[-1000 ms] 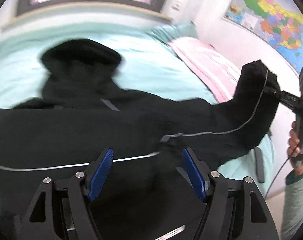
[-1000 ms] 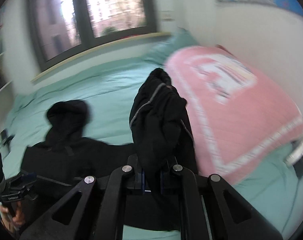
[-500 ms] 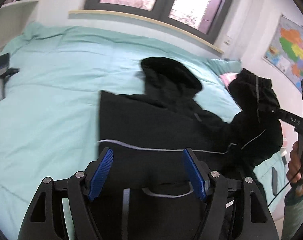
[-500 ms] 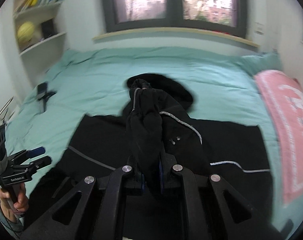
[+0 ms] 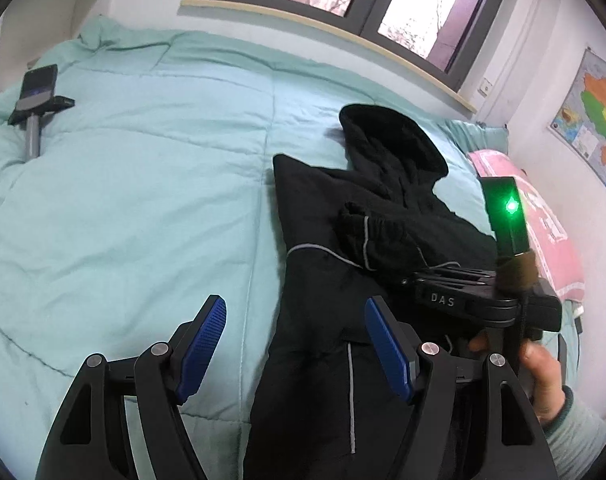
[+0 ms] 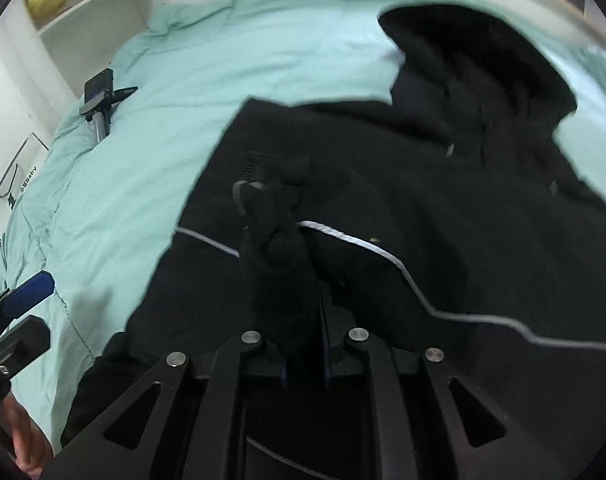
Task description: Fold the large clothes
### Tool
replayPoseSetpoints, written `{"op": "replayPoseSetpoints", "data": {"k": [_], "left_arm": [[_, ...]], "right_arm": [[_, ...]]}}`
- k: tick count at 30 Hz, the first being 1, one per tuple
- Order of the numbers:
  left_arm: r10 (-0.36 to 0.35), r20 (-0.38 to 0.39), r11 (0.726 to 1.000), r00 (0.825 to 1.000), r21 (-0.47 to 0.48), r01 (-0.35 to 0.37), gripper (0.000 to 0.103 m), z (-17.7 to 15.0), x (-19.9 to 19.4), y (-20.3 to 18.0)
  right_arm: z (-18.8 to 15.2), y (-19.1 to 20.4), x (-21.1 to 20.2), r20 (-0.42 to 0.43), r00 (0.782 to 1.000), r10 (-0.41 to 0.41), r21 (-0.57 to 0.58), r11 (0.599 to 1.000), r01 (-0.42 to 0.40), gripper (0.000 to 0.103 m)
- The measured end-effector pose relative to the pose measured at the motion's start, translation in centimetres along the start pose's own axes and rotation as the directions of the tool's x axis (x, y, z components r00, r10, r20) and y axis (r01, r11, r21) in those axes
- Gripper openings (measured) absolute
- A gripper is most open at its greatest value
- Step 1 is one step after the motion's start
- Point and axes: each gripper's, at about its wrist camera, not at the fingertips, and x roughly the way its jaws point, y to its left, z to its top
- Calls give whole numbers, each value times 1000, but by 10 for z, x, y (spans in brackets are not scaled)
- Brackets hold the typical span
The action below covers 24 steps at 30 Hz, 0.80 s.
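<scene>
A black hooded jacket [image 5: 323, 220] with thin grey piping lies on the teal bed, hood [image 5: 387, 136] toward the window. My left gripper [image 5: 295, 340] is open and empty, hovering over the jacket's left edge. My right gripper [image 6: 303, 344] is shut on the jacket's sleeve cuff [image 6: 271, 216] and holds it low over the jacket body [image 6: 423, 200]. In the left wrist view the right gripper [image 5: 407, 280] lays the sleeve [image 5: 367, 232] across the chest.
A teal duvet [image 5: 143, 200] covers the bed. A phone on a small stand [image 5: 37, 96] lies at the far left, also in the right wrist view [image 6: 99, 96]. A pink blanket [image 5: 543, 220] lies at the right. White shelves [image 6: 95, 20] stand behind.
My right gripper has carried the sleeve from the right side across and down onto the jacket's body. My left gripper has swung left toward the jacket's left edge, still open.
</scene>
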Motion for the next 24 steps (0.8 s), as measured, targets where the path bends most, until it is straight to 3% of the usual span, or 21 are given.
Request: {"op": "replayPoseSetpoints", "data": {"k": [2,4,6,9,13,16,18,19,20,22,24], "left_arm": [[-27,-16,1000,1000,5,27,73,2,5,-2],[-84,-41,996,996,-1,84,73,6,11,-7],[-145,-73,989,987,-18,144,73,12,19,-13],[-200,-117,979,973,-59,194,73,24,37,-21],[-235,-174,971,956,-94,221,73,39,71,-42],[-167,-201,983,965,-112,146,73,45,100,-52],[-162,-208,984,965,-113,141,72,47,117,-58],[-155,-208,985,966,-107,135,44,48,125,-63],[-142,-216,988,966,-88,125,25,48,133,-69],[-103,-181,994,978,-48,96,20,52,131,-77],[-143,-78,989,987,-35,141,20,60,108,-80]], "right_arm": [[-3,-4,-1,2,1000,31,-1,1000,-31,21],[-7,-8,-13,-7,996,87,-8,996,-87,43],[-10,-14,-33,16,992,122,-14,992,-122,55],[-19,-30,-74,82,986,143,-34,989,-141,57],[-36,-74,-115,138,989,59,0,998,-59,58],[-54,-124,-141,169,986,7,72,997,-20,58],[-63,-150,-153,172,984,-45,103,994,28,58],[-69,-163,-158,174,982,-73,125,991,52,58],[-73,-176,-163,175,980,-90,147,987,64,58],[-76,-192,-169,172,979,-112,174,981,82,58],[-79,-208,-175,175,972,-157,196,973,122,59]]}}
